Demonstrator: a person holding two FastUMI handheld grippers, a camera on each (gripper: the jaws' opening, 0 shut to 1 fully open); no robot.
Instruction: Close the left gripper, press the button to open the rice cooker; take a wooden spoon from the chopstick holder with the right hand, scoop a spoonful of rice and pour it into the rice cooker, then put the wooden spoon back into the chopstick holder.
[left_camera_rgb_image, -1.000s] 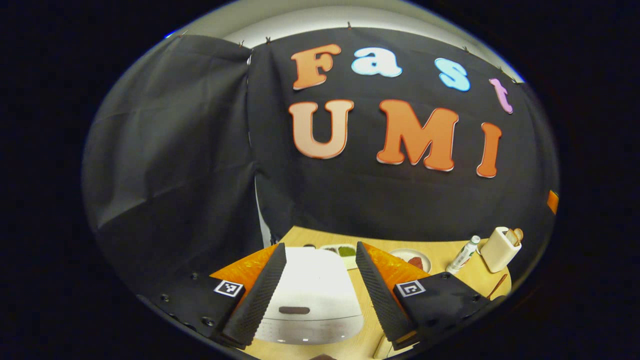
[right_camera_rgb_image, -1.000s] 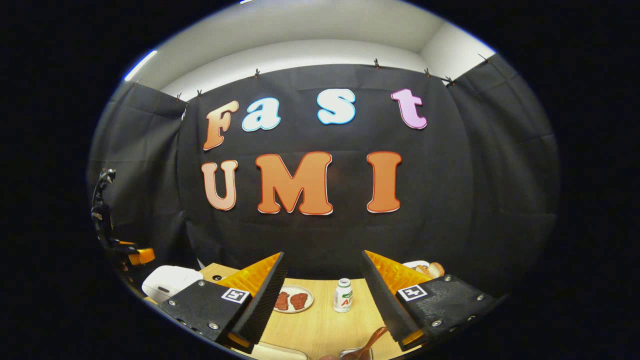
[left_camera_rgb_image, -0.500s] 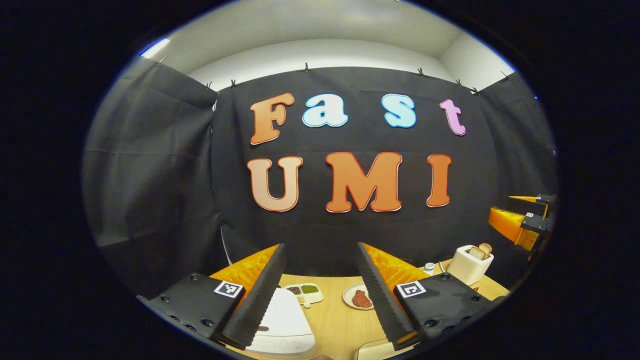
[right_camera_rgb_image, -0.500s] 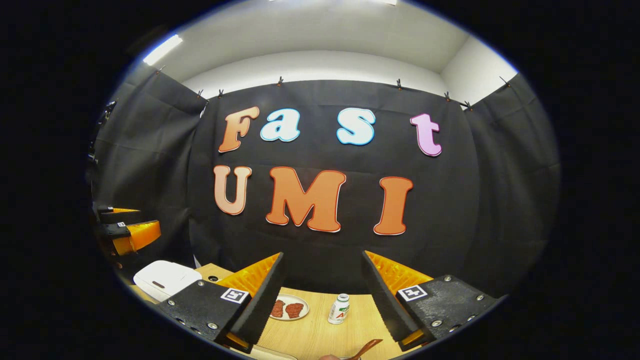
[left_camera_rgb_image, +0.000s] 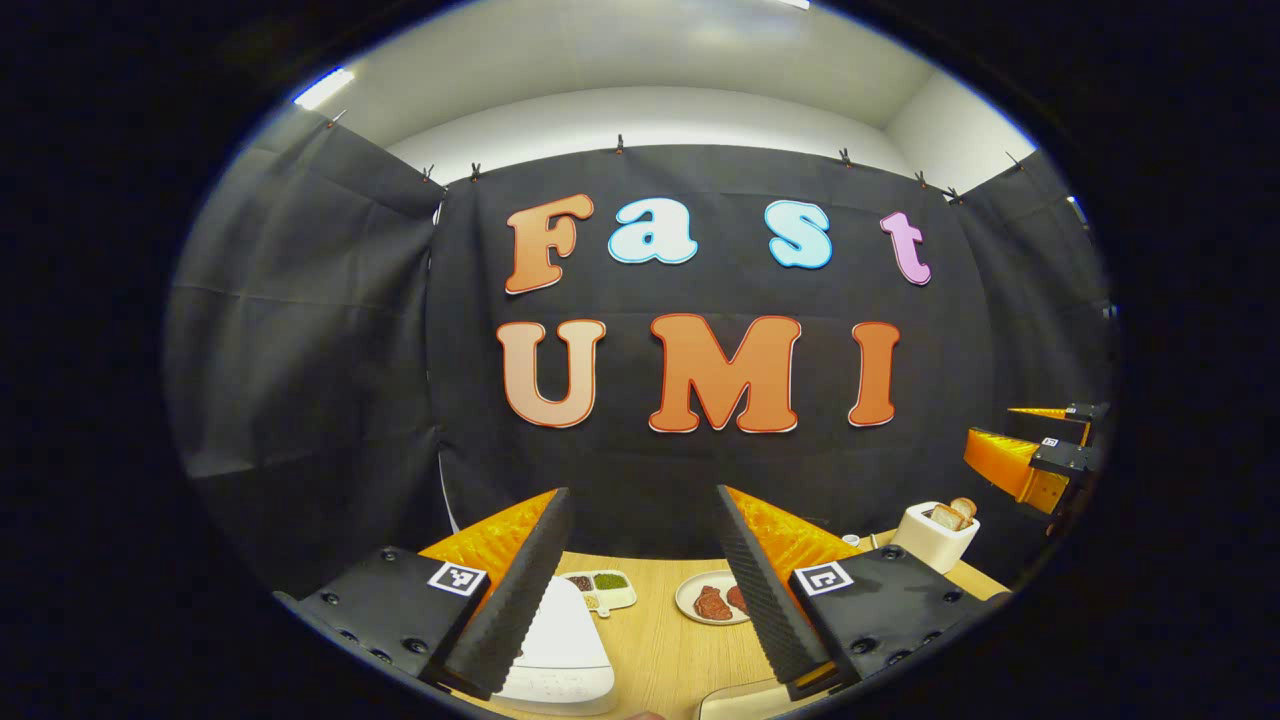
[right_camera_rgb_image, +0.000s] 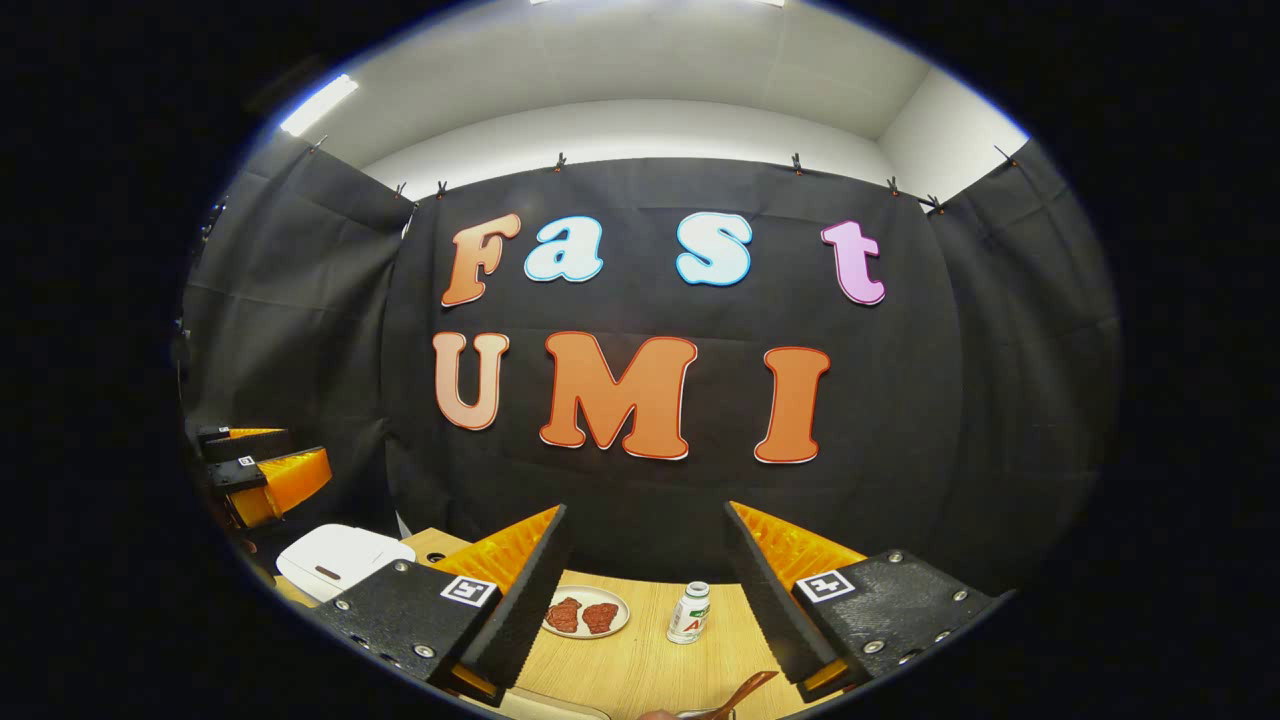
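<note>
While both grippers are held above the near edge of the light wooden tabletop (left_camera_rgb_image: 660, 640), nothing is gripped by either. In the left gripper view, the left gripper (left_camera_rgb_image: 640, 590) is seen with its jaws spread wide and empty, and the white, rounded rice cooker (left_camera_rgb_image: 555, 640) is seen low between them, at the tabletop's near left part, partly hidden behind the left finger, with its lid down. Behind the cooker, a small white divided dish of dark and green condiments (left_camera_rgb_image: 600, 585) is set toward the far edge, and a round white plate with red meat slices (left_camera_rgb_image: 712, 600) is placed just to its right. A cream toaster holding bread slices (left_camera_rgb_image: 935, 530) is stood at the far right corner.

In the right gripper view, the right gripper (right_camera_rgb_image: 645, 600) is likewise shown open with nothing between its fingers. Between them, a small white bottle with a green label (right_camera_rgb_image: 690, 612) is stood upright beside the meat plate. A brown wooden spoon (right_camera_rgb_image: 740, 692) is glimpsed at the near edge, its handle tilted up to the right; what holds it cannot be told.
</note>
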